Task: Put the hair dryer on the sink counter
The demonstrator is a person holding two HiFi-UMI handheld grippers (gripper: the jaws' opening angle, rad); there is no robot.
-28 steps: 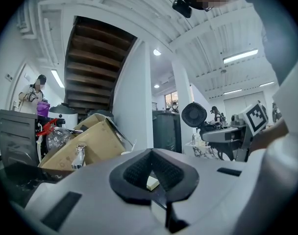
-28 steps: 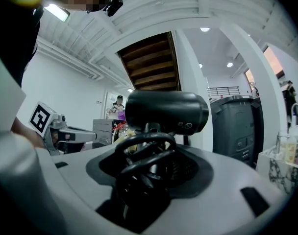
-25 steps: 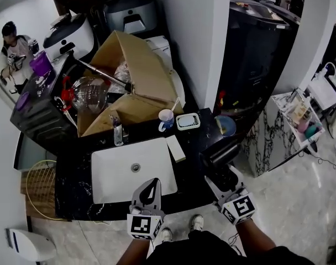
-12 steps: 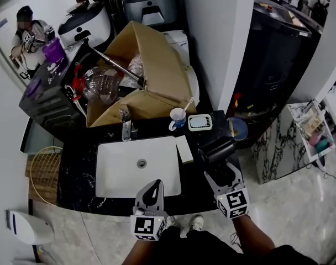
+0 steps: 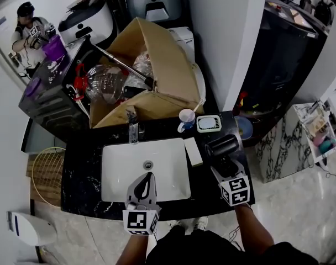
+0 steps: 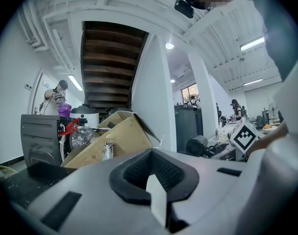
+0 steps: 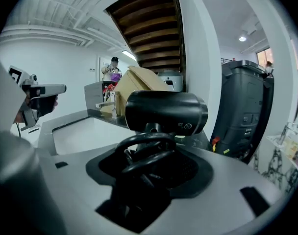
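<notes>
Ringing the hair dryer — mug, white tray behind; sink alongside.

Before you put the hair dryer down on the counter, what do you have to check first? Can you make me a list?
1. Grip: the right claw is closed on the hair dryer handle: ok.
2. Cord: bunched inside that claw, not dangling: ok.
3. Landing spot: the dark counter right of the sink looks bare: ok.
4. Away from the basin: the hair dryer is right of the sink, past the white bar: ok.
5. Left claw: shut, empty, over the sink's front, apart from the hair dryer: ok.
6. Counter dry: cannot tell.
</notes>
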